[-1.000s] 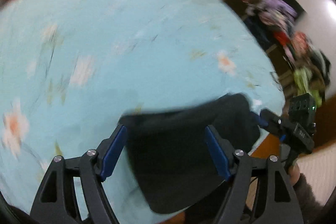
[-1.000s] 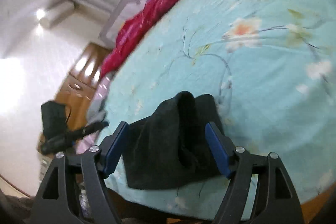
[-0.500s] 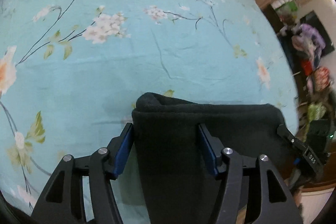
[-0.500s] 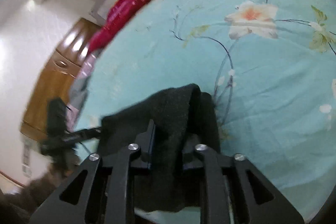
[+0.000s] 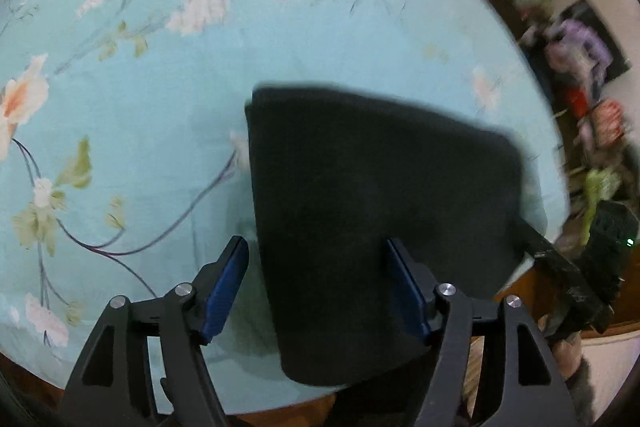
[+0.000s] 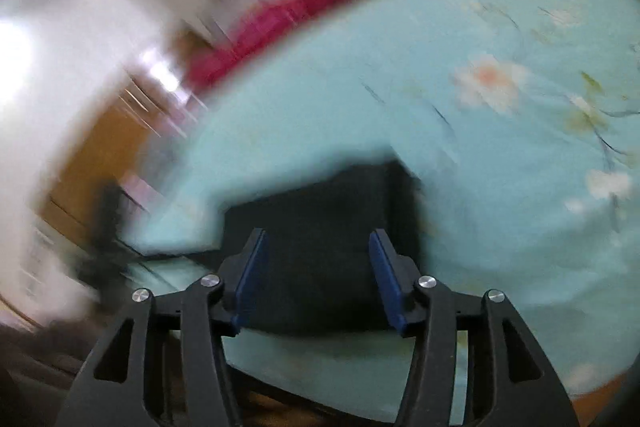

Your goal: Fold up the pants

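Black pants (image 5: 372,211) lie folded in a compact block at the near edge of a floral blue bedsheet (image 5: 160,107), both grippers held wide above them.

In the left wrist view the left gripper (image 5: 318,287) has its blue-padded fingers (image 5: 224,283) spread well apart and holding nothing, the bundle running from between them toward 12 and 2 o'clock, its long axis slanting right. The right gripper (image 6: 316,275) likewise stands wide and empty, the pants (image 6: 320,227) directly ahead at 12 o'clock. Both sit about equally near. The bundle's near end is hidden behind the fingers, and heavy blur in the right view makes the fold edges hard to make out; whether another fold is needed cannot be told.
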The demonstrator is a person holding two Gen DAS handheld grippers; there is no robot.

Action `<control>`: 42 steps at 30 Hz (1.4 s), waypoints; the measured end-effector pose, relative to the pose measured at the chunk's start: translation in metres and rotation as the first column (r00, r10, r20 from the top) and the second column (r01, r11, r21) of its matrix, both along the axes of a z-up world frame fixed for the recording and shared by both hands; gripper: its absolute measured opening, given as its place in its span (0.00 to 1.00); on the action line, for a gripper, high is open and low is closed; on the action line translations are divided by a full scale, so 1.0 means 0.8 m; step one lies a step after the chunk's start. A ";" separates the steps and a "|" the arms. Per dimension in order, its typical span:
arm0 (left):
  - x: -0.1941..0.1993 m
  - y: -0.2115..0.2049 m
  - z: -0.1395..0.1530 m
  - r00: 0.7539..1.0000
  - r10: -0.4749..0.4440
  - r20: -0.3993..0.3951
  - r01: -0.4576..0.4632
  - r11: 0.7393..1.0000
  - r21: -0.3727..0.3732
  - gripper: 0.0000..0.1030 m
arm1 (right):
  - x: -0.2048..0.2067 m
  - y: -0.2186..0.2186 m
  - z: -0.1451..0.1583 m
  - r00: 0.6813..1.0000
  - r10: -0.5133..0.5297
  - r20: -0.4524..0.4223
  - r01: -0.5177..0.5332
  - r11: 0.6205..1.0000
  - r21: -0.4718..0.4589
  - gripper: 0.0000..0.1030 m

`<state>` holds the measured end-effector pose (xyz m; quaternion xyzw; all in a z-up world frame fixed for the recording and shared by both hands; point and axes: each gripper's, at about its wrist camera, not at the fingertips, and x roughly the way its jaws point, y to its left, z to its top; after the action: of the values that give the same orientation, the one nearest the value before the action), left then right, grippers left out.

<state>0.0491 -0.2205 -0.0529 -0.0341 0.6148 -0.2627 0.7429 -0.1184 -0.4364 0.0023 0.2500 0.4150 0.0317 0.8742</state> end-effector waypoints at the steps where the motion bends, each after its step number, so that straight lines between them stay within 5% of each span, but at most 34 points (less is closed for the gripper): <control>1: 0.000 -0.002 -0.005 1.000 -0.004 -0.002 0.004 1.000 0.005 0.69 | 0.006 0.004 -0.028 0.995 0.001 -0.103 -0.007 0.998 -0.059 0.53; 9: 0.008 0.041 0.026 0.995 0.098 -0.016 -0.099 0.988 -0.122 0.70 | -0.004 -0.048 0.007 0.996 -0.085 0.023 0.079 0.979 0.190 0.65; 14: 0.013 0.038 -0.014 0.985 0.115 -0.129 -0.130 0.985 -0.117 0.71 | 0.031 -0.031 0.001 1.000 -0.015 -0.005 0.016 0.985 0.174 0.65; 15: 0.016 0.034 -0.014 0.985 0.115 -0.130 -0.131 0.984 -0.122 0.70 | 0.040 -0.020 -0.003 1.000 0.008 -0.021 -0.006 0.994 0.112 0.62; 16: 0.018 0.029 -0.010 0.987 0.104 -0.124 -0.120 0.984 -0.130 0.52 | 0.052 -0.010 -0.010 0.998 0.039 -0.049 -0.036 0.998 0.052 0.54; 17: 0.020 0.023 -0.002 0.989 0.079 -0.125 -0.098 0.983 -0.153 0.44 | 0.059 -0.002 -0.012 0.996 0.055 -0.070 -0.056 0.998 0.000 0.35; 19: 0.019 0.019 0.015 0.992 0.083 -0.100 -0.100 0.979 -0.176 0.44 | 0.070 0.000 0.000 0.996 0.073 -0.055 -0.073 0.997 -0.005 0.18; 23: 0.017 0.001 0.010 0.997 0.065 -0.049 -0.070 0.991 -0.118 0.48 | 0.070 -0.013 0.035 0.998 0.057 0.028 -0.057 0.998 -0.015 0.15; 26: 0.009 -0.010 0.000 0.999 0.041 -0.003 -0.041 0.997 -0.064 0.53 | 0.084 -0.027 -0.020 0.989 0.041 -0.140 -0.046 0.998 -0.031 0.18; 29: 0.005 -0.007 0.013 0.999 0.024 0.037 -0.023 0.999 -0.045 0.56 | 0.076 -0.042 -0.027 0.996 0.000 -0.093 0.009 0.995 0.096 0.25; 35: 0.003 0.015 0.039 0.994 0.073 0.084 -0.067 0.995 -0.079 0.60 | 0.059 -0.065 -0.017 0.994 -0.074 -0.081 0.091 0.968 0.233 0.58; 42: 0.004 0.023 0.050 0.980 0.130 0.149 -0.130 0.991 -0.006 0.62 | 0.057 -0.075 -0.013 0.990 -0.104 -0.092 0.123 0.962 0.242 0.61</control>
<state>0.0519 -0.2019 -0.0127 -0.0532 0.5544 -0.2142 0.8024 -0.0729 -0.4961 -0.0080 0.3813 0.4267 0.0230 0.8197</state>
